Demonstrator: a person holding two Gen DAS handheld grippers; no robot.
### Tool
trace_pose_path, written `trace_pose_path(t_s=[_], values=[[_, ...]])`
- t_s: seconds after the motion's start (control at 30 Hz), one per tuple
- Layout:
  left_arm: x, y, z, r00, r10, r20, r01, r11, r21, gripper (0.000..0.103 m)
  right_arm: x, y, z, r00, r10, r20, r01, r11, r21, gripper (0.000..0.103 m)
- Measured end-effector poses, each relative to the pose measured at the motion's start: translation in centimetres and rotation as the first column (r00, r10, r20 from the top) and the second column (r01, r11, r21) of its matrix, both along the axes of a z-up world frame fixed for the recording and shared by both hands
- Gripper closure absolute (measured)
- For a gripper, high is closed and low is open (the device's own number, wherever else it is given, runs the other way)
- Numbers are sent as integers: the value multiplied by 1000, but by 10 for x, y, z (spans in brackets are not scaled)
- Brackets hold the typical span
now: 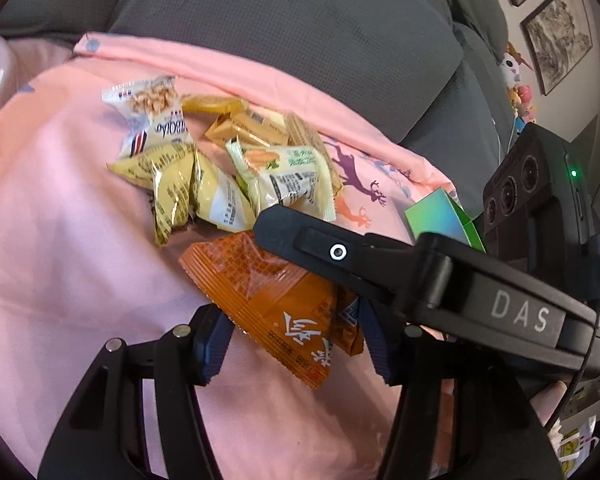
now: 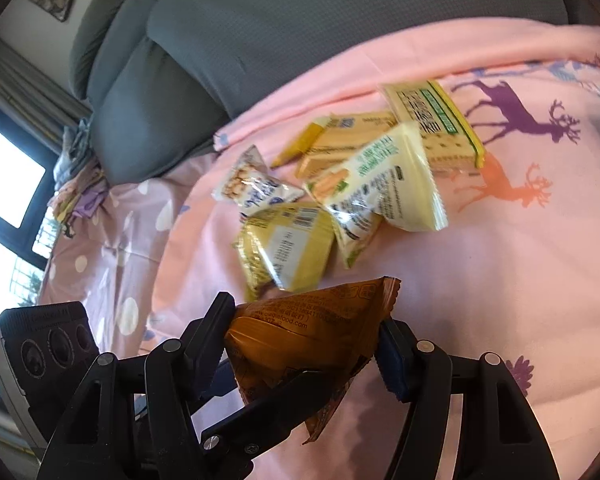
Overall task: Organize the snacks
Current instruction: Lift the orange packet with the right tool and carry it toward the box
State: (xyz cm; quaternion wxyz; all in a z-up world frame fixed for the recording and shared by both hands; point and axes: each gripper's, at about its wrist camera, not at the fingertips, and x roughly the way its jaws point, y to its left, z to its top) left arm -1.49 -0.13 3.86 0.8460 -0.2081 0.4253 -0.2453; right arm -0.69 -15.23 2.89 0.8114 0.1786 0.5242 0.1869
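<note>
An orange snack packet (image 1: 276, 300) lies on the pink sheet (image 1: 60, 220), and both grippers are on it. In the left wrist view my left gripper (image 1: 292, 332) has its blue pads against the packet's two sides. The right gripper's black finger (image 1: 300, 240) crosses over the packet's top from the right. In the right wrist view the right gripper (image 2: 306, 332) squeezes the same orange packet (image 2: 312, 320), which bulges between its fingers. The left gripper's finger (image 2: 268, 408) reaches in from below.
Beyond the packet sits a pile: a white peanut packet (image 1: 152, 108), yellow packets (image 1: 180, 188), a cream and green packet (image 1: 288, 176) and cracker packs (image 1: 244, 124). A green box (image 1: 440, 216) is at the right. Grey sofa cushions (image 1: 280, 20) back the sheet.
</note>
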Motion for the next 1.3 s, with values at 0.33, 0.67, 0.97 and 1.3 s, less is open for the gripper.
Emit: trace_pose_path(t_s=[0.33,0.67,0.97,1.3], values=[[-3,-2,0,1000,0,24,0,1000,10,45,-4,3,4,1000,-2,30,1,1000,9,35],[-5,1,2,999,-1,47,1,1000,6,45,-7,6,8,999,-3,51,2,1000,3,35],[-7,0,4,999,-4,50,4,1000,-2,46,-7,5,10,999,-5,51,6,1000,-4,35],[-14,-2,14,997,-4,82,4,1000,-8,46,-9,4,20,997,2,81,-1,1000,-12,35]])
